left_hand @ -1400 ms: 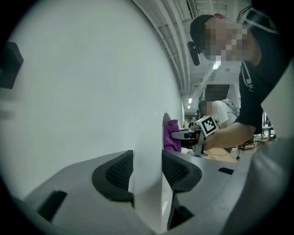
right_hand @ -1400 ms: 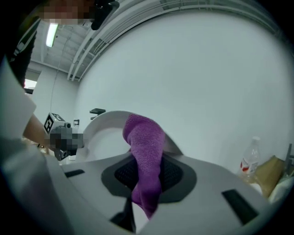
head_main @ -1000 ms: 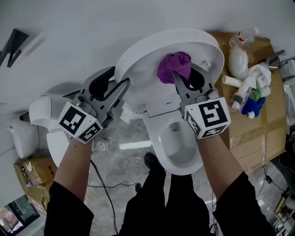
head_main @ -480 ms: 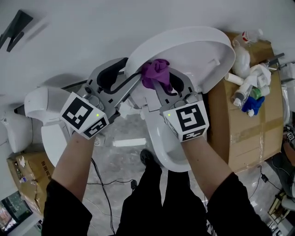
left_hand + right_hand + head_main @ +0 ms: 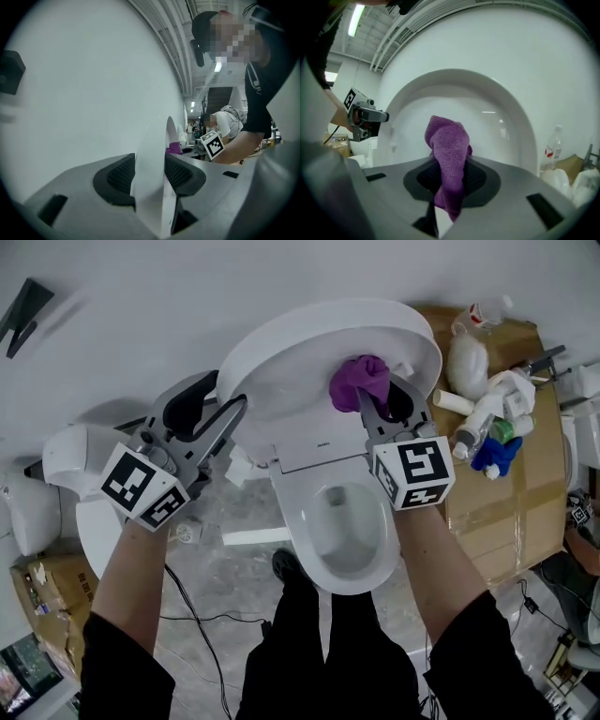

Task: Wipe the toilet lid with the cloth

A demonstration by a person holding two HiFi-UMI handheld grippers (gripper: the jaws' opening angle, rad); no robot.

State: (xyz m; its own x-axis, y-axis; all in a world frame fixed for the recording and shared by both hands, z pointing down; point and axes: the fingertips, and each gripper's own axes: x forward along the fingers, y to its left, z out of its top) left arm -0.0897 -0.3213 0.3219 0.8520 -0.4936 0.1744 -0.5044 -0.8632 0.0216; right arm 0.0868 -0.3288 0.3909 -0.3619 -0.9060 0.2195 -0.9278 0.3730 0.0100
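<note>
The white toilet lid [image 5: 309, 352] stands raised above the bowl [image 5: 342, 554]. My left gripper [image 5: 232, 411] is shut on the lid's left edge; in the left gripper view the thin white lid edge [image 5: 151, 154] fills the gap between the dark pads [image 5: 119, 176]. My right gripper [image 5: 380, 392] is shut on a bunched purple cloth [image 5: 359, 381], which presses against the lid's inner face right of its middle. In the right gripper view the cloth [image 5: 447, 150] sticks up from between the pads [image 5: 480, 177], with the lid [image 5: 497, 108] curving right behind it.
A cardboard box [image 5: 511, 493] at the right carries bottles [image 5: 478, 427], white bags and a blue item [image 5: 492, 456]. Another white toilet [image 5: 75, 460] stands at the left. A cable [image 5: 202, 615] lies on the floor. A wall is close behind the lid.
The right gripper swept the cloth left across the lid's inner face, then back to the right and slightly lower. The left gripper kept its hold on the lid's edge.
</note>
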